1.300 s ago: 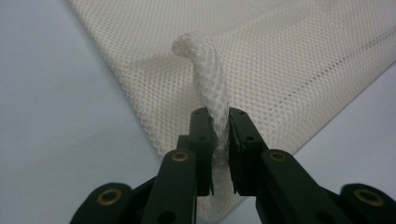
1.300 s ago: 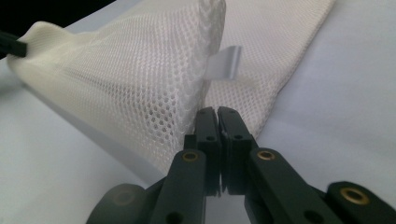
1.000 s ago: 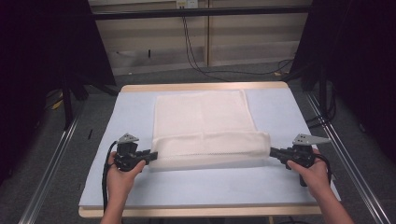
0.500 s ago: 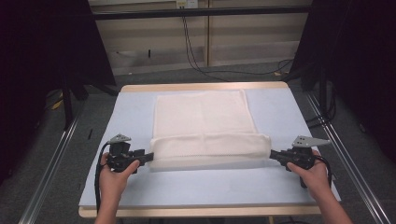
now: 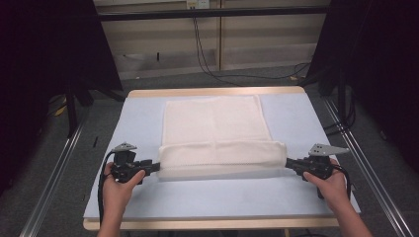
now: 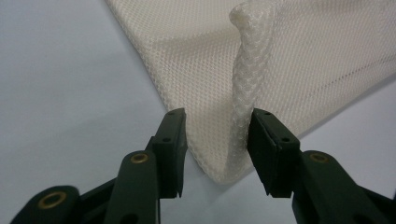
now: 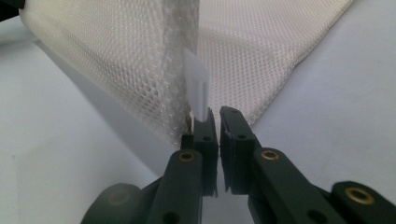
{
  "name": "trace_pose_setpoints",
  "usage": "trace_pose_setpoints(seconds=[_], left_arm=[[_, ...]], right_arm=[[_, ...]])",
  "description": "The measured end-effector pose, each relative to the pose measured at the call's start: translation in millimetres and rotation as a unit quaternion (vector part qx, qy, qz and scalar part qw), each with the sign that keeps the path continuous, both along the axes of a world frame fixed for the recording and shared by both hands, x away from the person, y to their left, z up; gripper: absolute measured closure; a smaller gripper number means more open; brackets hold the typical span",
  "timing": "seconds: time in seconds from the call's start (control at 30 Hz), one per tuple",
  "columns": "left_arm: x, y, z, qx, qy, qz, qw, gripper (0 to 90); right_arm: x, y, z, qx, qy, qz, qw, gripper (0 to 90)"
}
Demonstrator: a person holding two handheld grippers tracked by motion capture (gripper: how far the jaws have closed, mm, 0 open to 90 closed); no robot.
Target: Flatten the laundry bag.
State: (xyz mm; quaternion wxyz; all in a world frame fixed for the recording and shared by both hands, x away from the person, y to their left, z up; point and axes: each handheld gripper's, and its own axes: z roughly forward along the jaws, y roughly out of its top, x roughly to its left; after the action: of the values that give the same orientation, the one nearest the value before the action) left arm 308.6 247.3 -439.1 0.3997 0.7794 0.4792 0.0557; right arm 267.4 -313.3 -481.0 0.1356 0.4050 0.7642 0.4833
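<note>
Towel (image 5: 217,133) fold is underway: right gripper (image 5: 291,162) pinches its near-right corner, while left gripper (image 6: 215,144), jaws just reopened and parted around the near-left corner, should re-clamp.

Left gripper (image 5: 154,167): jaws now apart, astride the towel (image 5: 217,129) corner, recently closing slightly.
Left hand (image 5: 118,183): shifted back toward towel edge.

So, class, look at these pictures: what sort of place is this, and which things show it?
Probably a lab or recording workspace, not a home: a wooden-edged table under a pale blue cover, dark curtains on both sides, loose cables across the bare floor, and metal rails beside the table.
</note>
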Motion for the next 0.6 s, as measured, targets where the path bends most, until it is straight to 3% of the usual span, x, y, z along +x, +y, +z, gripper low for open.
trace_pose_setpoints(seconds=[0.2,0.27,0.33,0.4,0.6], left_arm=[[-0.7,7.3,2.1,-0.003,0.004,0.019,0.9998,58.5],[-1.0,8.5,2.1,0.006,0.002,0.023,0.9997,60.1],[-1.2,8.0,1.5,-0.001,0.006,0.03,0.9995,60.6],[-0.9,8.4,0.5,0.007,0.006,0.026,0.9996,60.6],[0.0,7.1,-1.7,0.002,0.009,0.03,0.9995,60.6]], right_arm=[[-0.7,0.8,-0.4,-0.004,-0.001,0.0,1.0,86.4],[-0.7,1.2,-0.7,-0.005,-0.001,-0.002,1.0,86.5],[-0.9,1.4,-0.6,-0.005,0.0,-0.002,1.0,86.6],[-1.2,1.2,-0.7,-0.008,0.0,0.0,1.0,86.4],[-1.9,0.6,-1.0,-0.01,0.001,0.0,0.9999,85.9]])
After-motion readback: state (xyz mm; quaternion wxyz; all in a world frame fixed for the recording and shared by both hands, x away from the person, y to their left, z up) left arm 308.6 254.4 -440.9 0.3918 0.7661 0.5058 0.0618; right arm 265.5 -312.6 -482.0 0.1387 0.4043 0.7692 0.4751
